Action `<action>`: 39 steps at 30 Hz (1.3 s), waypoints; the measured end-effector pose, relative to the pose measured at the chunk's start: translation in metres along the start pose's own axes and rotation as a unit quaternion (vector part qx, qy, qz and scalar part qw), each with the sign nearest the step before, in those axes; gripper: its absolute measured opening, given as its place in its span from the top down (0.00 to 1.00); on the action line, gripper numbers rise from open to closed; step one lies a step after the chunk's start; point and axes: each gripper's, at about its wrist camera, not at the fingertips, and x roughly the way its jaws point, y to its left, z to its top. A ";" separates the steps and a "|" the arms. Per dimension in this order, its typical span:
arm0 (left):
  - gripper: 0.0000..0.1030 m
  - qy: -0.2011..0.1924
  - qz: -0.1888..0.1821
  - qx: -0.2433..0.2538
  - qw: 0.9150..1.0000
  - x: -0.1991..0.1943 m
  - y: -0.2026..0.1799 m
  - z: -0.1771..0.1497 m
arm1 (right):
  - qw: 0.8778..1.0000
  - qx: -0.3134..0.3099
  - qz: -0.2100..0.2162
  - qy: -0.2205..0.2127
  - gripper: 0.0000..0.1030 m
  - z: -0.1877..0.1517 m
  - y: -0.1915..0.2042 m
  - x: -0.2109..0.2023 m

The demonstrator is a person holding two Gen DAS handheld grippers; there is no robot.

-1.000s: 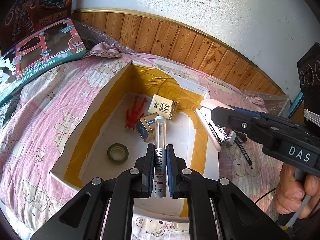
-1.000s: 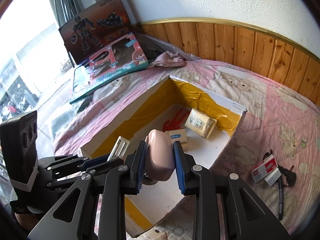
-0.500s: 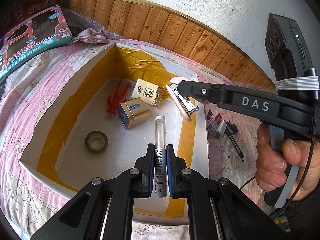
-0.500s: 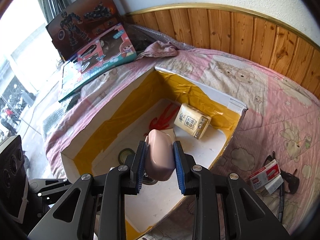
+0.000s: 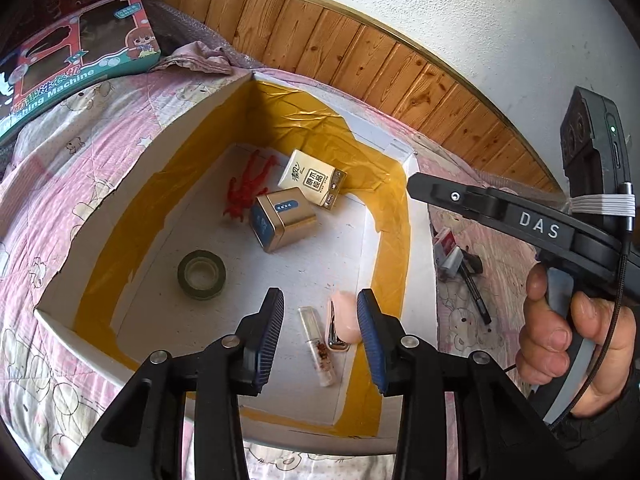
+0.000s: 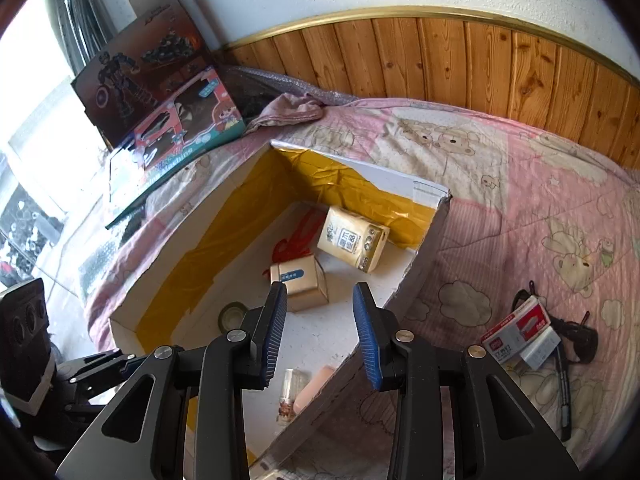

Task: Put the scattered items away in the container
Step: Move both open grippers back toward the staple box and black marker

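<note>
Both tools are open and empty: the left tool [image 5: 320,328] and the right tool [image 6: 320,328] hover above the box [image 5: 400,216], jaws spread. The clear tube [image 5: 318,344] and the pink stapler [image 5: 344,320] lie side by side on the box floor, close to its near wall. Deeper in the box sit the tape roll [image 5: 202,274], the tin [image 5: 282,218], the tissue pack [image 5: 312,178] and the red toy [image 5: 246,188]

Step in hand, as judged: clear both tools of the box, then collect the remaining items. Outside the box, on the bed [image 6: 500,200] just beyond its right wall, lie the staple box [image 6: 520,332], a pen [image 6: 564,392] and a dark object not identifiable. Raise each tool above the wall before traversing. Approach the staple box from above, jaws across its narrow sides. The pen lies touching or very near it; avoid dragging both
</note>
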 end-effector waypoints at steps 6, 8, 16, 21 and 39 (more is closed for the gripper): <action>0.62 0.003 0.007 -0.005 1.000 -0.008 0.006 -0.007 | 0.999 0.027 0.039 -0.006 0.72 -0.033 0.000 -0.020; 0.62 0.003 0.008 -0.001 1.000 -0.011 0.004 -0.010 | 0.998 0.040 0.047 -0.004 0.72 -0.048 0.000 -0.023; 0.61 -0.007 0.031 0.068 0.997 -0.021 -0.035 -0.024 | 0.995 0.088 0.055 -0.003 0.72 -0.095 -0.017 -0.036; 0.58 -0.008 0.012 0.088 0.996 -0.027 -0.066 -0.033 | 0.993 0.105 0.058 -0.013 0.72 -0.116 -0.030 -0.055; 0.37 0.001 -0.013 0.199 0.980 0.012 -0.197 -0.045 | 0.979 0.192 0.037 -0.059 0.70 -0.162 -0.142 -0.117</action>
